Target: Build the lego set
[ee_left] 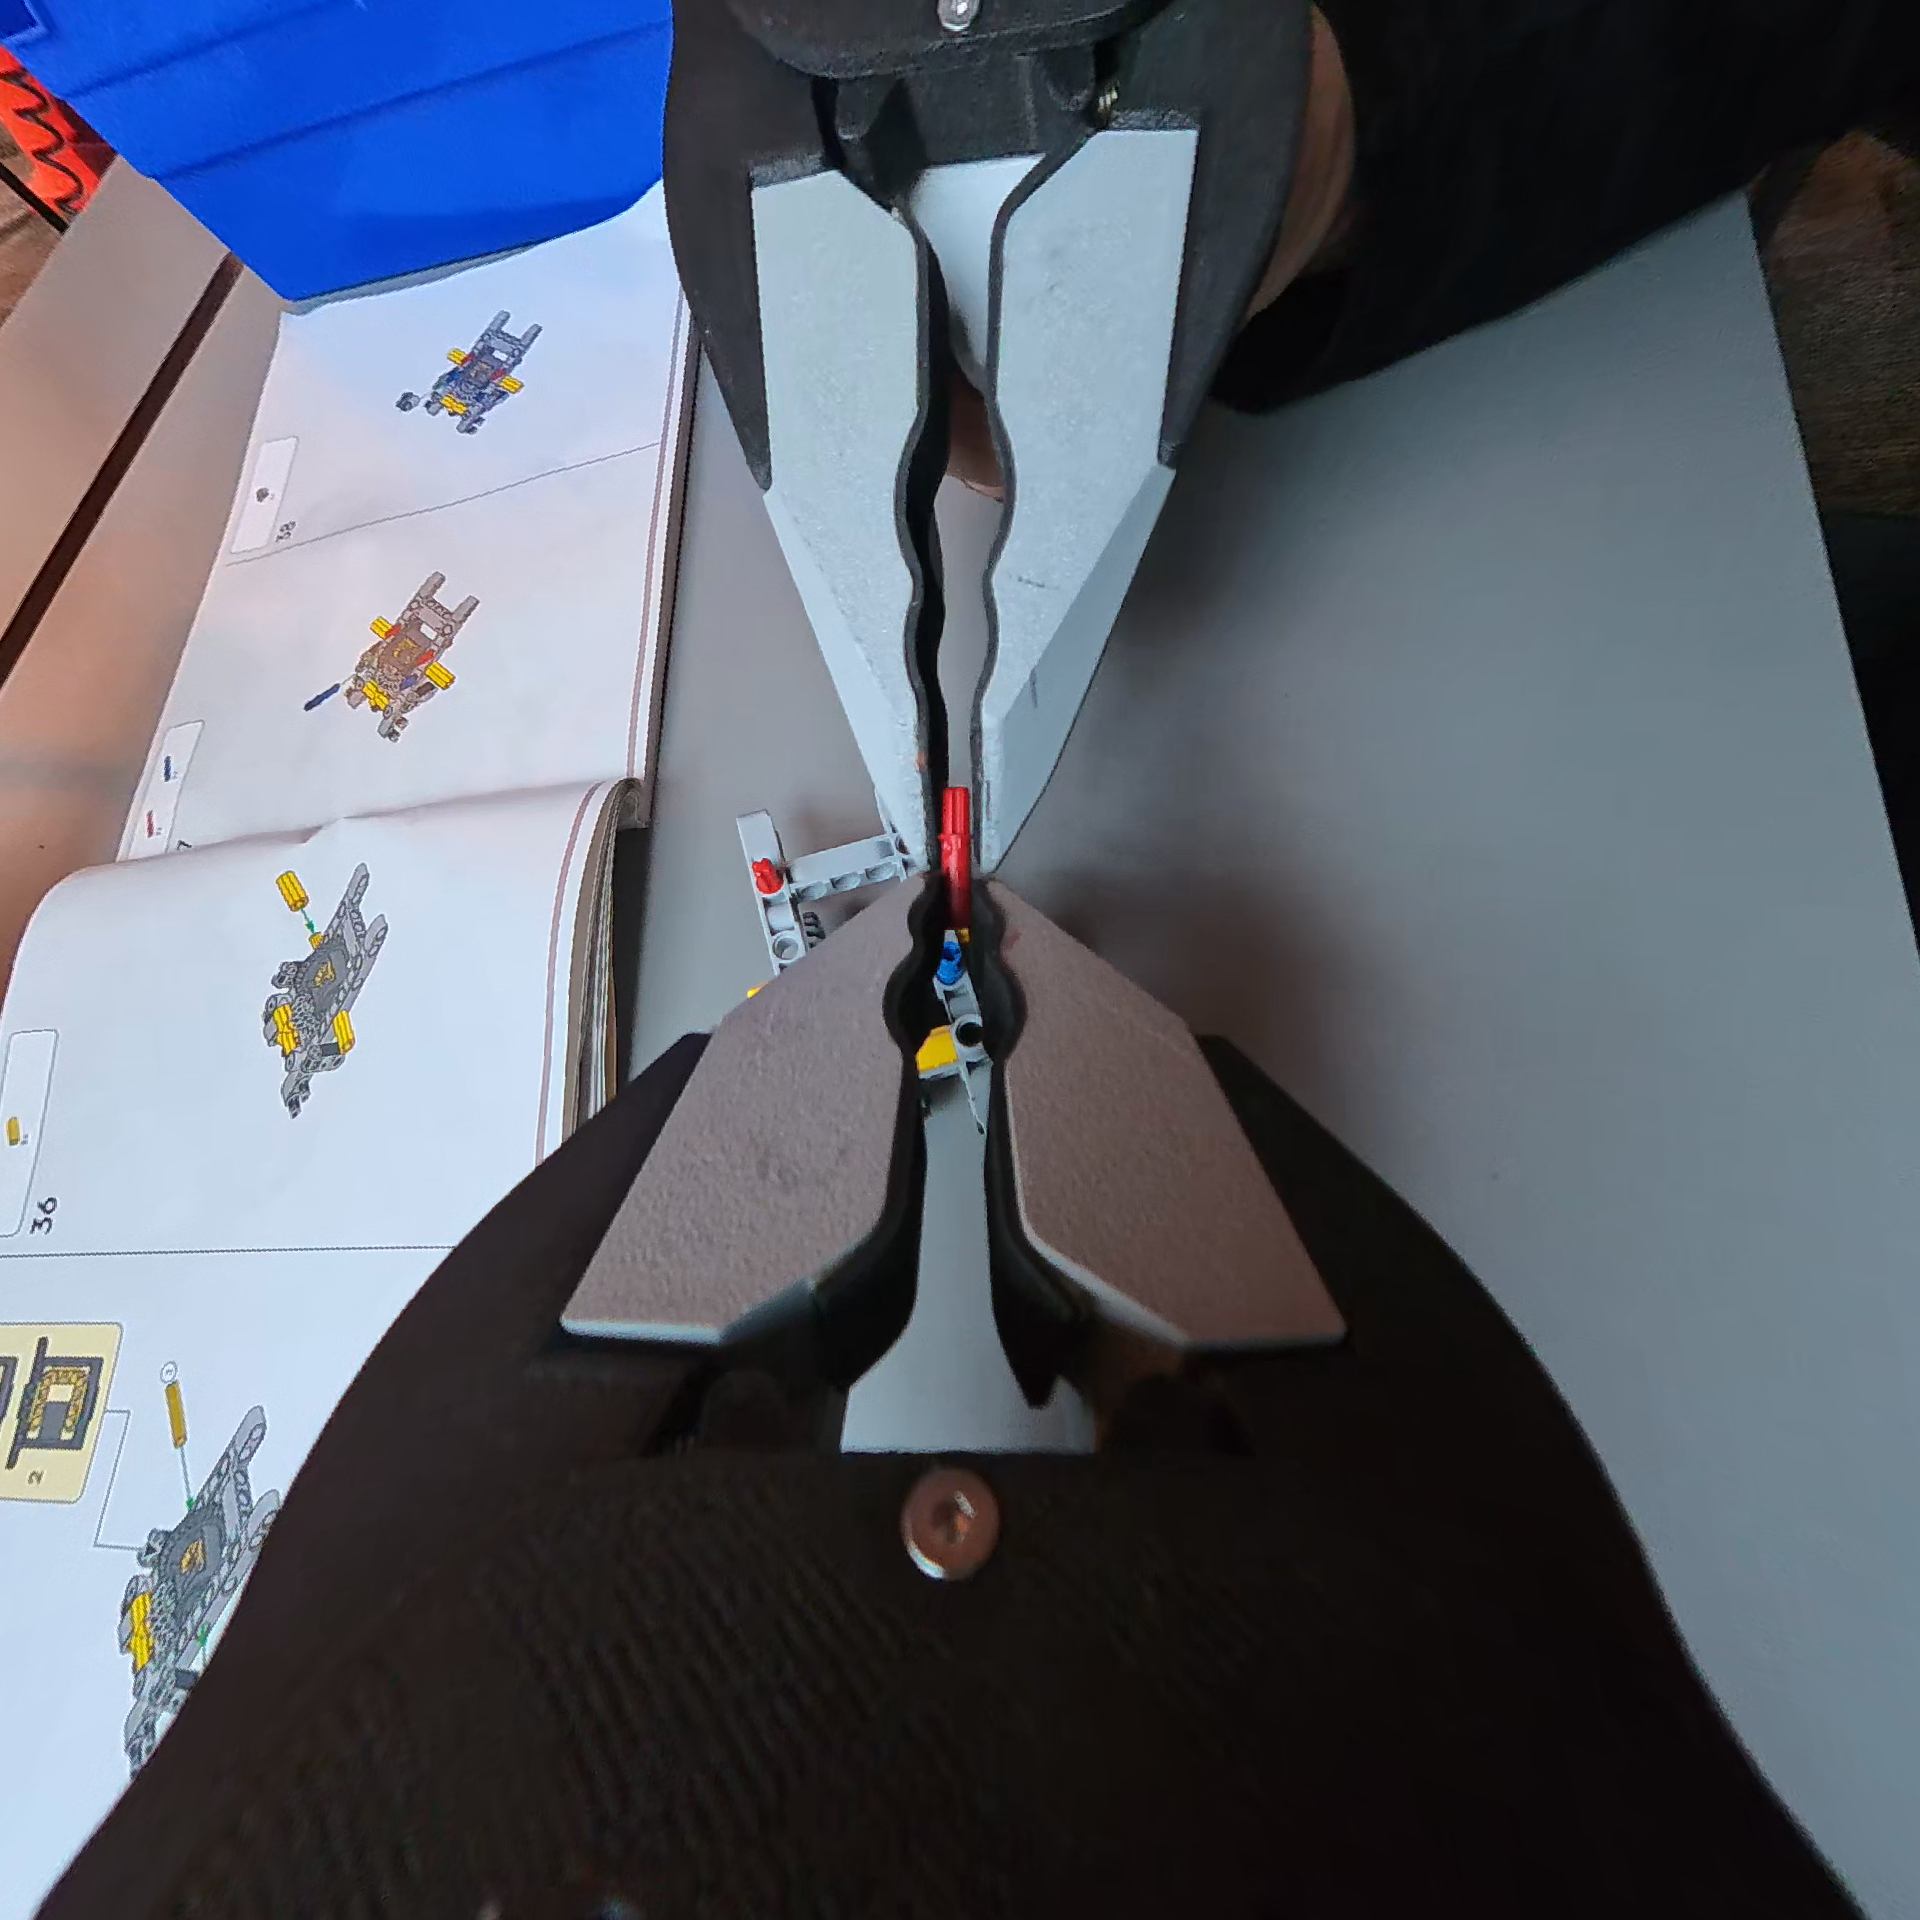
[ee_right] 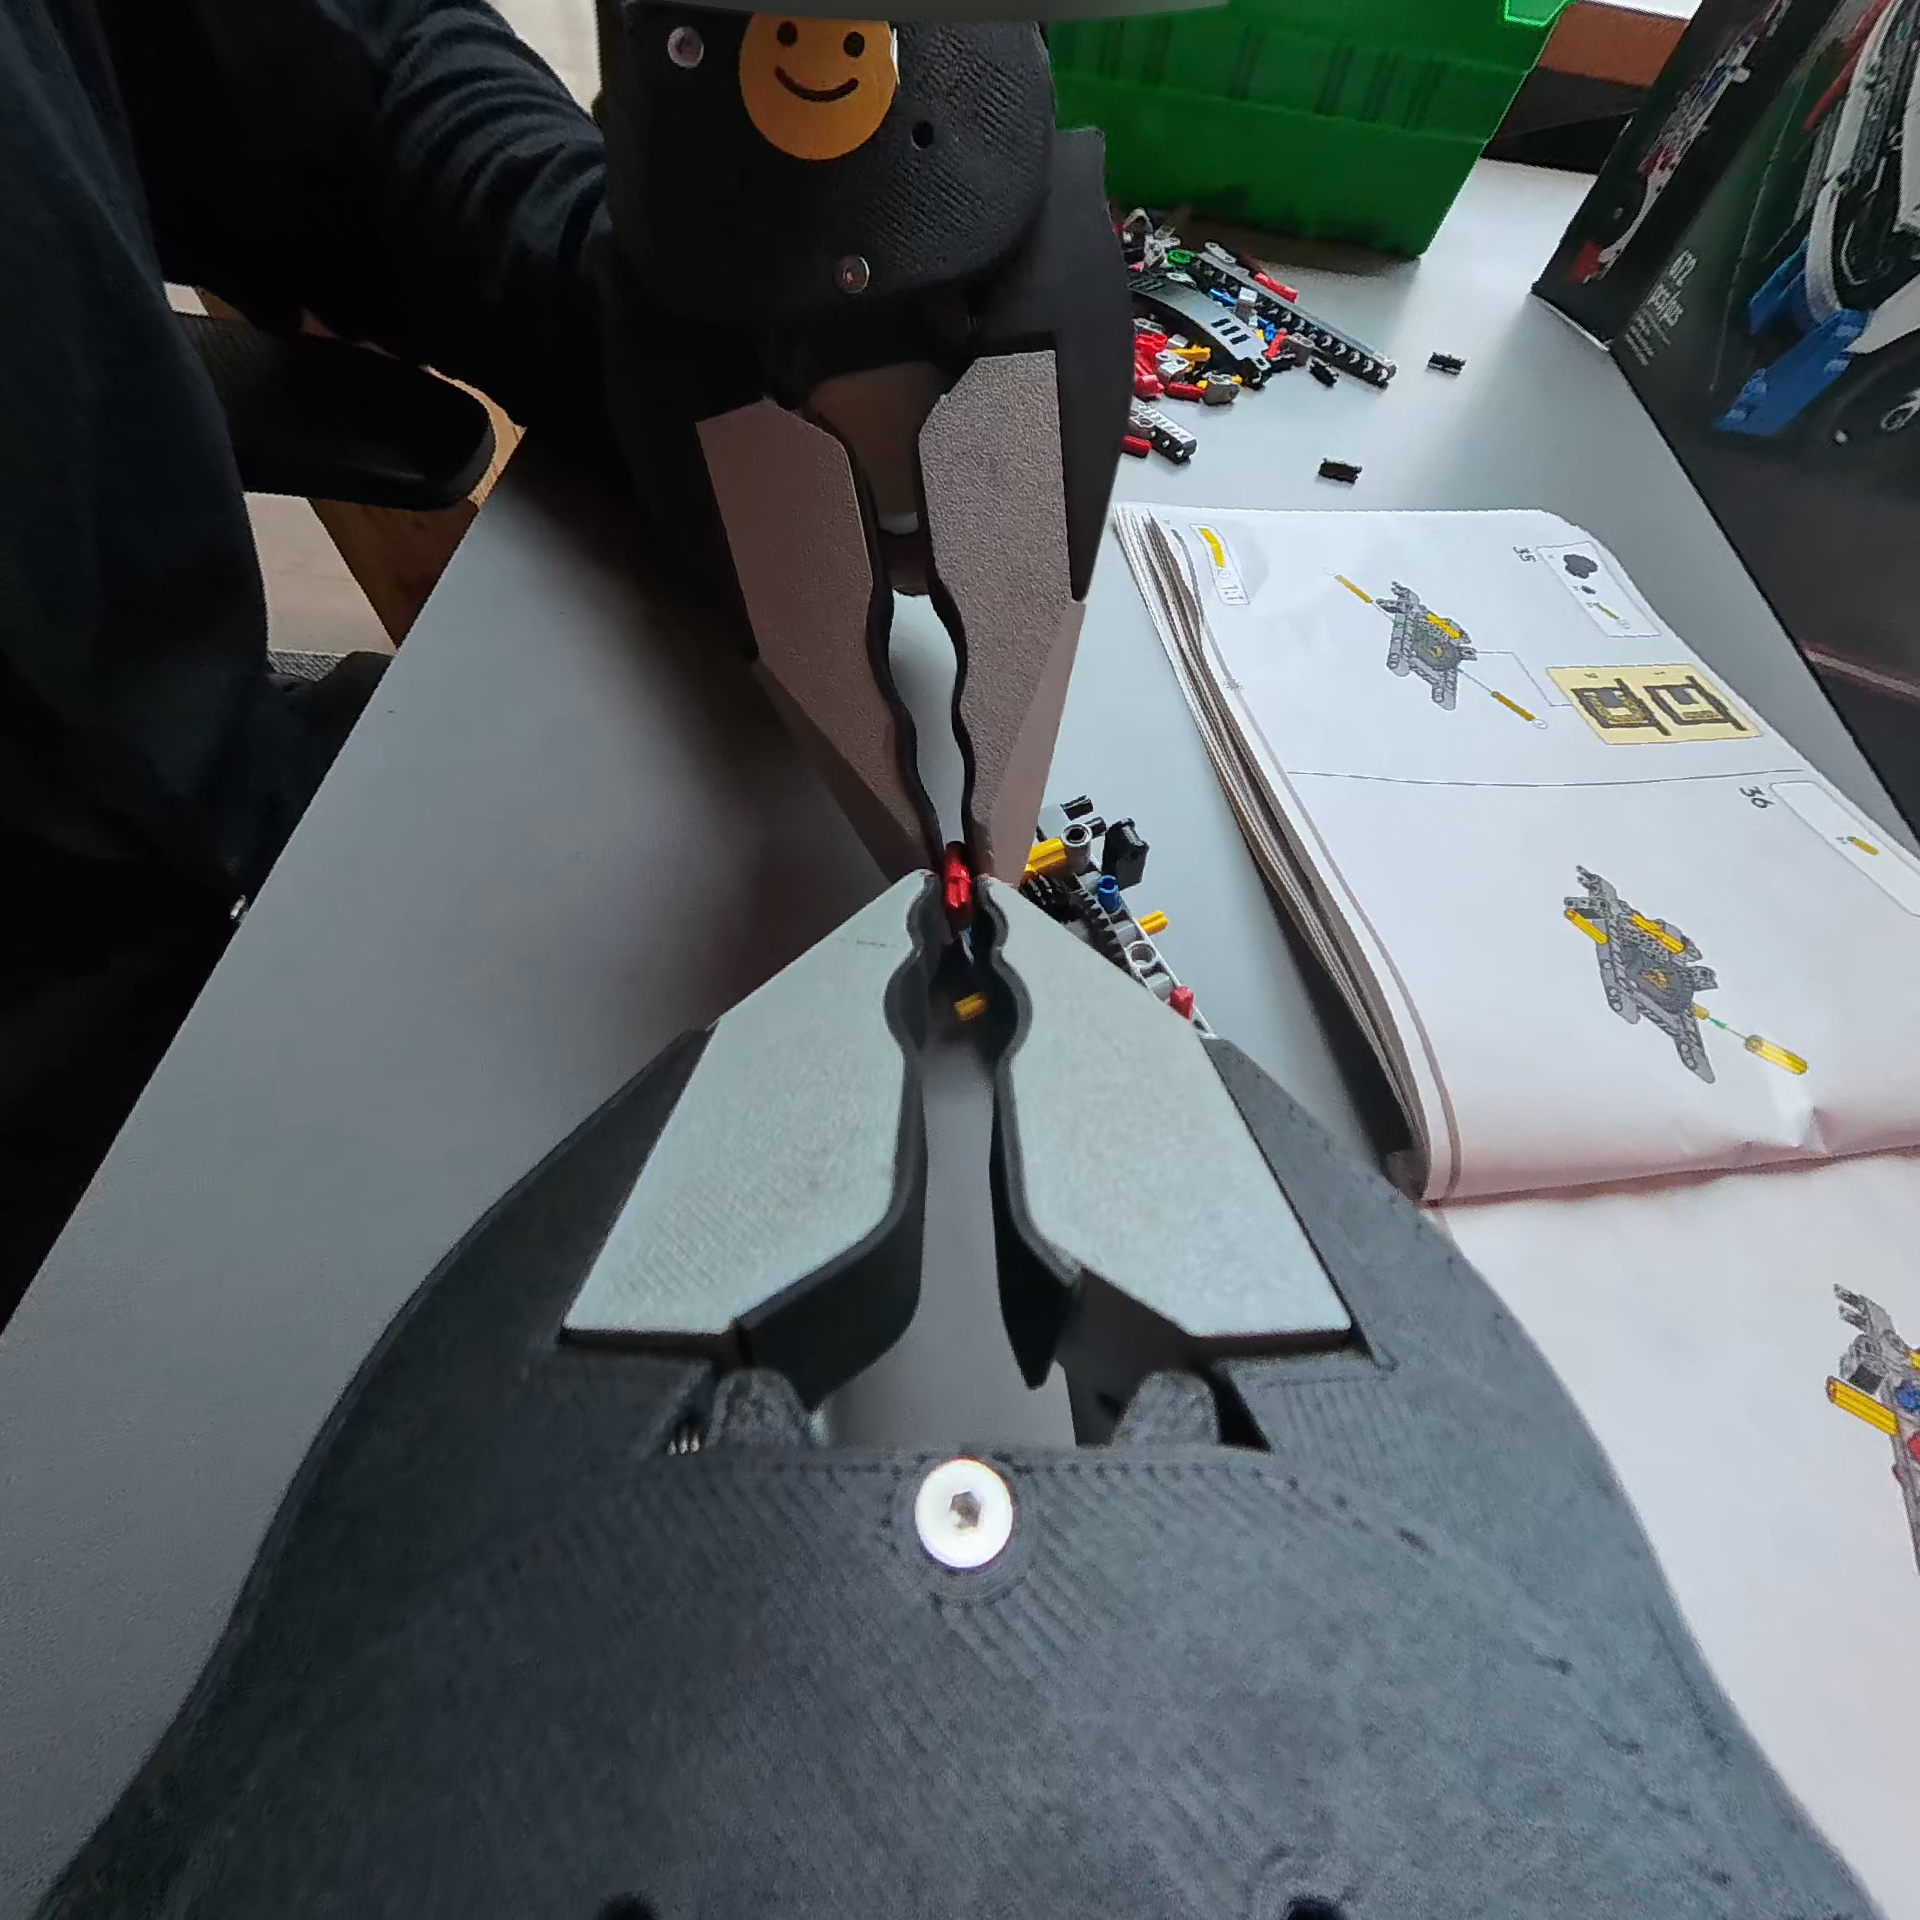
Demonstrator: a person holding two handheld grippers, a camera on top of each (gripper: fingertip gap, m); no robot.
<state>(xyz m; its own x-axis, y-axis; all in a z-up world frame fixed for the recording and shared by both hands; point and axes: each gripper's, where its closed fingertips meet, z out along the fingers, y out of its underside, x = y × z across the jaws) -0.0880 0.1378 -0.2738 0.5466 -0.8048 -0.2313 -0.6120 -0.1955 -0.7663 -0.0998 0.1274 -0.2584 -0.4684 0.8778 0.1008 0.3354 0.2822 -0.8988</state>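
Both pairs of jaws meet tip to tip over the grey desk (ee_left: pixel 1455 935), and both are nearly closed on one small red Lego pin (ee_left: pixel 954 852). My left gripper (ee_left: pixel 956 904) pinches the pin's lower end, and my right gripper (ee_right: pixel 961 899) pinches the other end, so the pin bridges the two. I cannot tell which pair carries its weight.

Just beneath the tips, on the desk, lies one partly built grey Lego frame (ee_left: pixel 821 883) with yellow, blue and red pegs stuck in it. One open instruction booklet (ee_right: pixel 1507 831) lies flat beside the frame, its white pages showing drawings of the grey and yellow model.

Farther back in the right wrist view is one loose heap of mixed Lego pieces (ee_right: pixel 1216 332), mostly black, red and grey, with two small black pieces lying apart from it nearer the booklet. Behind the heap stands one green plastic bin (ee_right: pixel 1278 114), and one dark printed set box (ee_right: pixel 1766 260) stands at the desk's far edge. One blue plastic bin (ee_left: pixel 364 135) sits at the booklet's far end in the left wrist view.
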